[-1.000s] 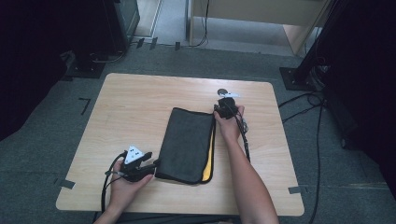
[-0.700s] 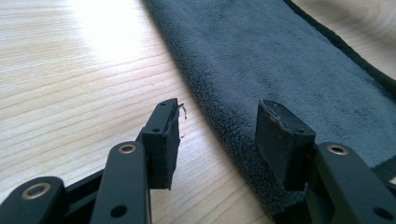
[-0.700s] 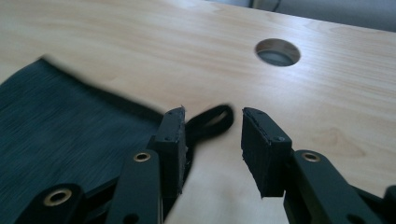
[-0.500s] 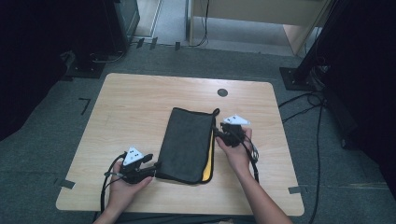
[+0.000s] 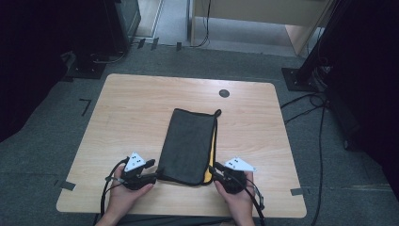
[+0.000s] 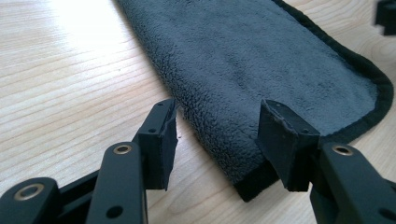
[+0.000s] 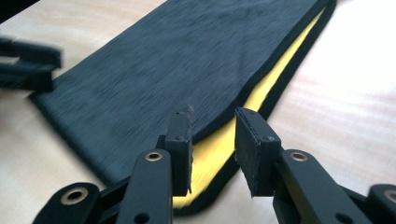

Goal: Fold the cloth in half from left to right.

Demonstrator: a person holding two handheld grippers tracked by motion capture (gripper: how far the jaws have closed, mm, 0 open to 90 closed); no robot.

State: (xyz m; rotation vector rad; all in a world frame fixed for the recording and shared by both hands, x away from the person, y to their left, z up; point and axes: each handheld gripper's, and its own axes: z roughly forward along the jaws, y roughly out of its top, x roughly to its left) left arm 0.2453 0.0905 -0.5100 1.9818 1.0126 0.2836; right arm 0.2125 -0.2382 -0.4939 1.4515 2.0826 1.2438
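Both grippers at the cloth's near corners

Your left gripper (image 5: 151, 170) at 7 o'clock and right gripper (image 5: 215, 170) at 5 o'clock have jaws apart, right just narrowing, around the dark cloth (image 5: 188, 143) edge, not pinching.

Dark grey fleecy cloth (image 5: 187, 145) lies flat mid-table, folded lengthwise, its yellow underside (image 5: 211, 157) peeking out along the right edge, black-bound border all round.

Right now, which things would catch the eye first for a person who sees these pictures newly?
First, the dark folded cloth lying in the middle of the wooden table, with a bright yellow layer showing along its right edge. Next, the left hand-held gripper and the right hand-held gripper, one at each near corner of the cloth, jaws apart and not yet pressing it.
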